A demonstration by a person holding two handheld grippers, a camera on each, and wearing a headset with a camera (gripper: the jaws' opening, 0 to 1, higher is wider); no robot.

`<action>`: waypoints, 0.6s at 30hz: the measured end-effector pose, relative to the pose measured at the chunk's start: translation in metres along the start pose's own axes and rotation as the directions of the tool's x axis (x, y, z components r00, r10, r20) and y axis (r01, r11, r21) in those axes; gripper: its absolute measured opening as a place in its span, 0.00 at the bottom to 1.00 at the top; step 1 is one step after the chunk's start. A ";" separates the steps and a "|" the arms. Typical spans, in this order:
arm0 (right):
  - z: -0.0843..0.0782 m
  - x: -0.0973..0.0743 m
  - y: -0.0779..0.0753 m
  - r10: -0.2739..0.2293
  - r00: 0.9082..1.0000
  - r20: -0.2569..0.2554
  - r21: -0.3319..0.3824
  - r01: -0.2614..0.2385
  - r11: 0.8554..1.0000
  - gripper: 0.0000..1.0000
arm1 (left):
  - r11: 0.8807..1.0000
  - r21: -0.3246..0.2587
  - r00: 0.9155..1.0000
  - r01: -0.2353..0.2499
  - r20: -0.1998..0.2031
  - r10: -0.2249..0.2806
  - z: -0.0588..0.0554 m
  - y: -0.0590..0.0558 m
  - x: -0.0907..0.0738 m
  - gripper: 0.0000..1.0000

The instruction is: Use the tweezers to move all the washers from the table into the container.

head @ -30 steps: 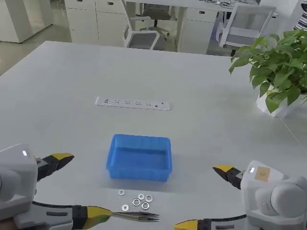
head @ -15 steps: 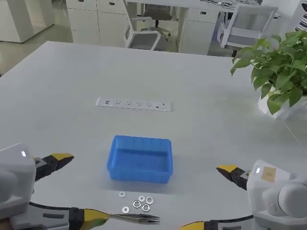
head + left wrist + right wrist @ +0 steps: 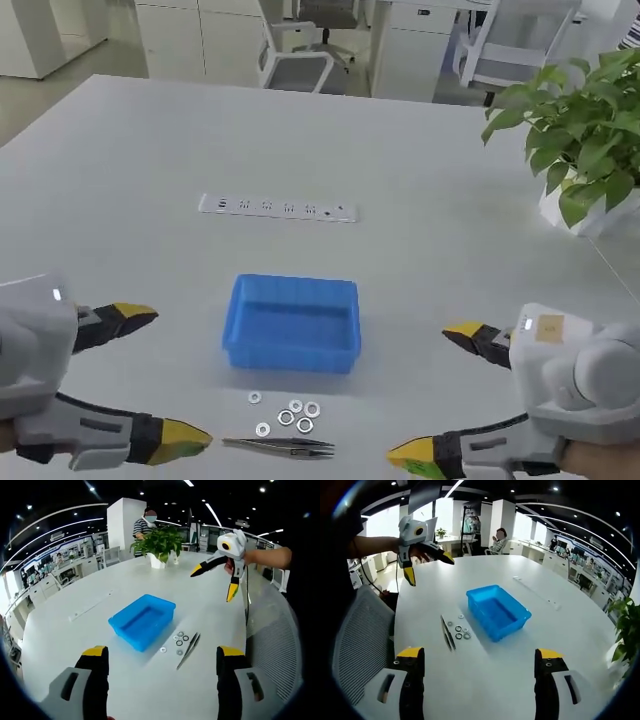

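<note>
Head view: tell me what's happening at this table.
A person holds the left gripper and the right gripper over the table, both open and empty. The tweezers lie untouched beside a cluster of washers, on the person's side of the blue container. No washer is visible inside it.

A long white power strip (image 3: 277, 208) is seen lying flat, well apart from a leafy plant (image 3: 580, 120) that is set in a white pot (image 3: 590, 218) at the right edge of the head view. Two office chairs (image 3: 292, 55) are parked beyond the far edge (one with a pale mesh back), and white cabinets (image 3: 185, 35) are lined up behind them. A grey mesh chair back (image 3: 272, 635) is shown in the left gripper view
</note>
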State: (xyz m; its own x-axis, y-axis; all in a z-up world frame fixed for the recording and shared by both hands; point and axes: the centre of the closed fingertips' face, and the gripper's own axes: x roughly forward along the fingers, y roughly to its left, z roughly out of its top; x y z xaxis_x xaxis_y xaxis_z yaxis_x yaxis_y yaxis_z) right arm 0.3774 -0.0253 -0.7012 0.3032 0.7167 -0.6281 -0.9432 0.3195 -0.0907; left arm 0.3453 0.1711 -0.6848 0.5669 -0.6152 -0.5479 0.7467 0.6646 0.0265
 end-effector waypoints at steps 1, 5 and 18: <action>0.000 0.001 -0.001 0.004 1.000 -0.007 -0.013 -0.004 1.000 0.92 | 1.000 0.002 1.000 0.003 -0.004 -0.003 -0.001 0.001 0.001 0.95; 0.001 0.006 -0.002 0.028 0.999 -0.016 -0.044 -0.029 0.999 0.90 | 0.999 0.022 0.999 0.031 -0.028 -0.031 -0.005 0.002 0.005 0.93; 0.002 0.028 0.004 0.118 0.990 -0.072 -0.148 -0.128 0.981 0.75 | 0.988 0.102 0.989 0.115 -0.108 -0.103 -0.013 0.002 0.013 0.79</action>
State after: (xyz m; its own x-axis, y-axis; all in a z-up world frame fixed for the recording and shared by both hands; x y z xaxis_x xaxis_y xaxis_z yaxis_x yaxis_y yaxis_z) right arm 0.3820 -0.0023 -0.7176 0.1792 0.7028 -0.6885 -0.9838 0.1303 -0.1230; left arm 0.3494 0.1697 -0.7031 0.4456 -0.6309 -0.6351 0.8382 0.5432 0.0484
